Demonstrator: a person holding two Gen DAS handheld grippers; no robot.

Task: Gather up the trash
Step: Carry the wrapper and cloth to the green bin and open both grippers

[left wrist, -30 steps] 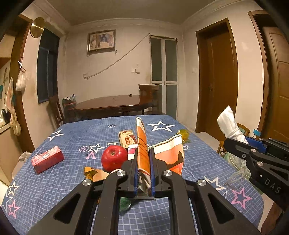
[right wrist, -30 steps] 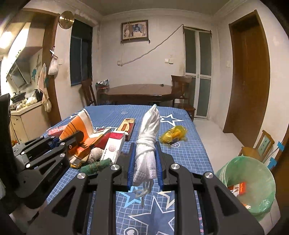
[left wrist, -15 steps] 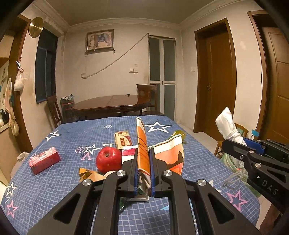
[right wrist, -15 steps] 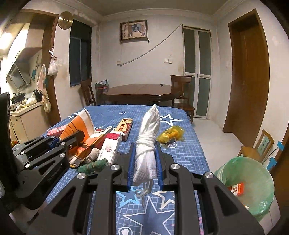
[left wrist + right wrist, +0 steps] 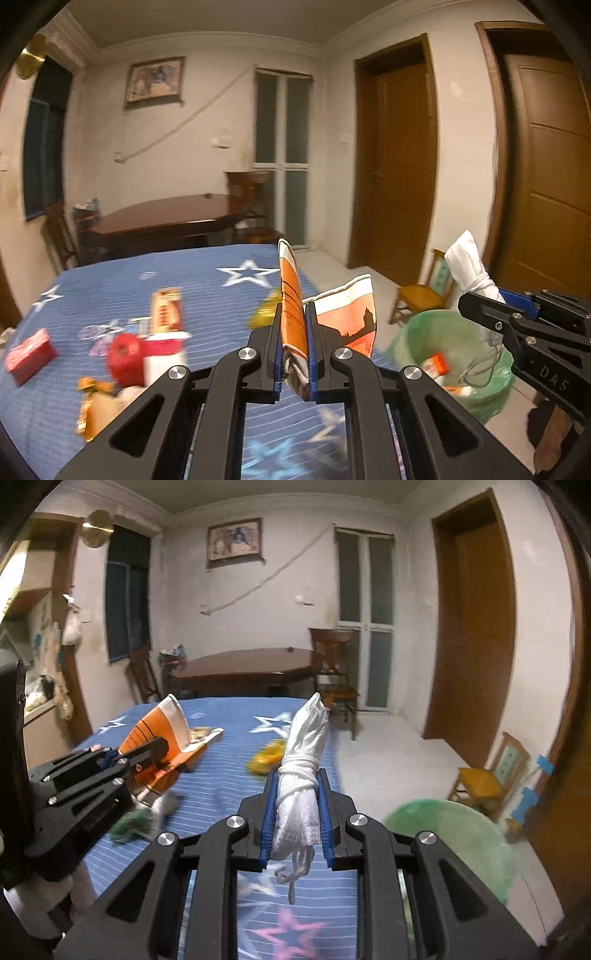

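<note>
My left gripper (image 5: pixel 293 332) is shut on an orange and white snack wrapper (image 5: pixel 347 317), held above the right part of the blue star tablecloth (image 5: pixel 207 280). My right gripper (image 5: pixel 297 805) is shut on a white knotted plastic bag (image 5: pixel 304 753); the bag also shows in the left wrist view (image 5: pixel 467 266), above the bin. A bin lined with a green bag (image 5: pixel 450 350) stands on the floor right of the table, with some trash inside; it shows in the right wrist view (image 5: pixel 454 834) too. The wrapper and left gripper appear at the left of the right wrist view (image 5: pixel 155 738).
On the table lie a red apple (image 5: pixel 125 356), a red box (image 5: pixel 29 354), a red and white carton (image 5: pixel 166 310), a yellow wrapper (image 5: pixel 267 758), a brown wrapper (image 5: pixel 94 402) and a green scrap (image 5: pixel 129 825). A small wooden chair (image 5: pixel 484 782) stands beyond the bin.
Both grippers have swung right with their loads, towards the table's right edge. The green bin has come into the left wrist view and sits closer in the right wrist view.
</note>
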